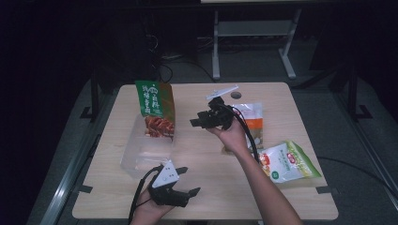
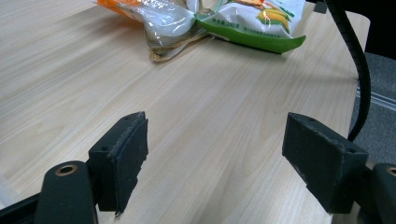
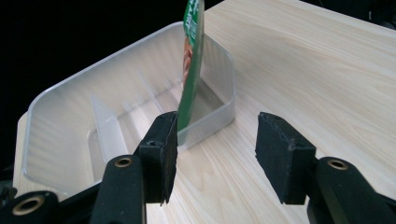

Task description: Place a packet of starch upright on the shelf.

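1. Left gripper (image 1: 183, 180) nearest, low at the table's (image 1: 202, 154) front edge, jaws spread wide, nothing between them; rough black foam pads (image 2: 125, 154) hang over bare wood grain in the left gripper view.
2. Clear plastic bin (image 1: 141, 152) just beyond it, to the left; thin translucent walls, rounded corners, upright dividers inside.
3. Green snack bag (image 1: 156, 110) stands on edge in the bin's far end, leaning on the end wall; glossy film, flat pouch, orange food print.
4. Right gripper (image 1: 210, 118) mid-table, raised, jaws apart and empty, aimed at the bin; green bag's edge sits just past its left pad (image 3: 161, 156).
5. Orange-and-clear bag (image 1: 251, 123) behind the right hand, green-and-white bag (image 1: 287, 161) beside the forearm; both crinkly, slack, lying flat and overlapping in the left gripper view.
6. Risk: standing bag is thin and leaning, so a nudge from a jaw could tip it out.
7. Risk: bin looks light, so a push could slide it on smooth laminate.
8. Risk: slick film may slip from a shallow pinch.
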Tool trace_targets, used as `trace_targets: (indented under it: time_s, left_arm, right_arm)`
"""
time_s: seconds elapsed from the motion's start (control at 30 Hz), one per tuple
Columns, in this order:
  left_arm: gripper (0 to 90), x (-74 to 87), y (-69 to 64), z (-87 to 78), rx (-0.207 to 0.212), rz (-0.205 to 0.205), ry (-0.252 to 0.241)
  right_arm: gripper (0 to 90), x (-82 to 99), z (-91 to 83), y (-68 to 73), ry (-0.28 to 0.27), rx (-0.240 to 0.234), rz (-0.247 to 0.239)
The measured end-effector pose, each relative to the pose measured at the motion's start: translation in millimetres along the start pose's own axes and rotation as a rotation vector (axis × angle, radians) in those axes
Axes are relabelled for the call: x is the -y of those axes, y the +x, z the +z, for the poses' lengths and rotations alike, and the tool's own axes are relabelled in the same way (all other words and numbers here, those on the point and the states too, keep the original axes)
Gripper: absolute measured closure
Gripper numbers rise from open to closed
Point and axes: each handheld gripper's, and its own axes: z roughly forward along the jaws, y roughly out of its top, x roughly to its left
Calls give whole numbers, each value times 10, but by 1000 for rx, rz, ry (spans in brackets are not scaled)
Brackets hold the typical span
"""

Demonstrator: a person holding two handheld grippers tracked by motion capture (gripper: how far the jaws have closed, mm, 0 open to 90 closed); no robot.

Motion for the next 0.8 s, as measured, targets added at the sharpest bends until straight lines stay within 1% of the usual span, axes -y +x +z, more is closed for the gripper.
trace_targets:
  time_s: [0.1, 0.27, 0.4, 0.47, 0.5, 0.53, 0.67, 0.77, 0.8]
  left_arm:
    - [219, 0, -1, 5, -1, 5, 5]
    - [219, 1, 1, 5, -1, 10, 11]
    - [219, 5, 3, 5, -4, -1, 8]
    - [219, 4, 11, -2, -5, 5, 16]
    - [219, 7, 10, -1, -6, 1, 12]
    - [219, 11, 6, -4, -8, -5, 10]
    - [219, 17, -4, -12, -11, -8, 6]
    - [219, 21, -6, -9, -12, -10, 1]
    - [219, 21, -6, -9, -12, -10, 1]
  right_arm:
    - [475, 52, -84, -26, 4, 10, 8]
    - [470, 107, -151, -57, 6, 21, 13]
    - [462, 189, -237, -105, 16, 35, 28]
    - [460, 201, -250, -113, 17, 38, 30]
    - [456, 217, -272, -124, 19, 41, 33]
    - [455, 252, -325, -146, 19, 49, 38]
    - [447, 307, -421, -177, 22, 66, 52]
    - [440, 336, -494, -199, 31, 81, 52]
    - [440, 336, -494, -199, 31, 81, 52]
